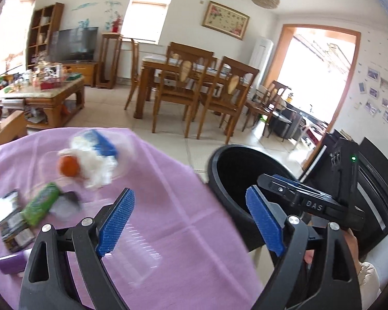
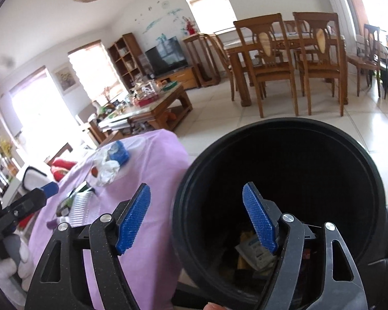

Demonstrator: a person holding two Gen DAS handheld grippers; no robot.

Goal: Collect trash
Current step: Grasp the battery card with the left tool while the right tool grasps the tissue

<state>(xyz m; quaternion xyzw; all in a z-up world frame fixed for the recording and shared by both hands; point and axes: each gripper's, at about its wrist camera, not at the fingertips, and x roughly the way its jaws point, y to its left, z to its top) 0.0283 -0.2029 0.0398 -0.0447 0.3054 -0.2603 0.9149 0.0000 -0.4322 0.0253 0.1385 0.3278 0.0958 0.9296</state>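
Right wrist: bin (image 2: 284,139) holds wrappers (image 2: 256,254) (crumpled).

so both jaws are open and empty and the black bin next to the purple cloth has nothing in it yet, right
Not quite. The black bin is not empty: the right wrist view shows papers and wrappers at its bottom. The rest holds: the left gripper and right gripper have open, empty jaws, and the bin stands beside the purple cloth.
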